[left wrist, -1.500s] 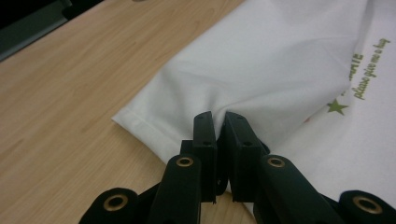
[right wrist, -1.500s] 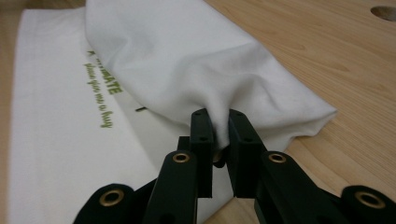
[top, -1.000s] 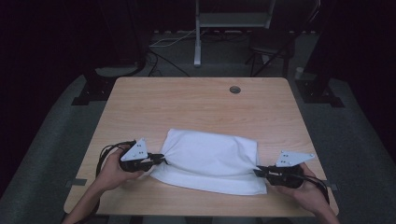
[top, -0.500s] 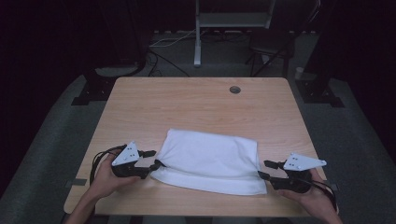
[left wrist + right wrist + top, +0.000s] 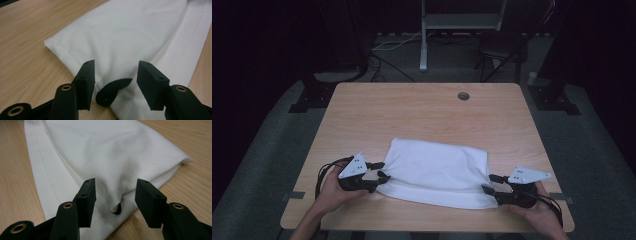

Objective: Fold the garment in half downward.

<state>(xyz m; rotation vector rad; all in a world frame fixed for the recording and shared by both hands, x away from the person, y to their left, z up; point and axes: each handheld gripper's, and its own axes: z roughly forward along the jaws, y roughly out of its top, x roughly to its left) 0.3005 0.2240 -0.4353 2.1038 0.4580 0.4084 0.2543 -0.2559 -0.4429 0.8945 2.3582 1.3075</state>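
- Looking down from the high view, a folded white cloth (image 5: 437, 172) lies on the near half of the wooden table (image 5: 422, 112), with the left gripper (image 5: 379, 170) at its left end and the right gripper (image 5: 490, 183) at its right end; both have just been opening, which I take as letting go of the ends after a fold, so that the cloth settles flat.
- Around the table are a dark grey floor, cables and a pale stand at the far side, and a round grommet hole (image 5: 463, 96) is near the table's far edge.
- In the left gripper view, the jaws stand apart over the cloth's (image 5: 130, 37) hemmed end, pressing on nothing; a small black tab (image 5: 112, 91) lies between them on the fabric.
- In the right gripper view, the jaws are likewise parted, a raised pucker of cloth (image 5: 105, 150) between them but unpinched, with wood grain (image 5: 15, 182) on either side.
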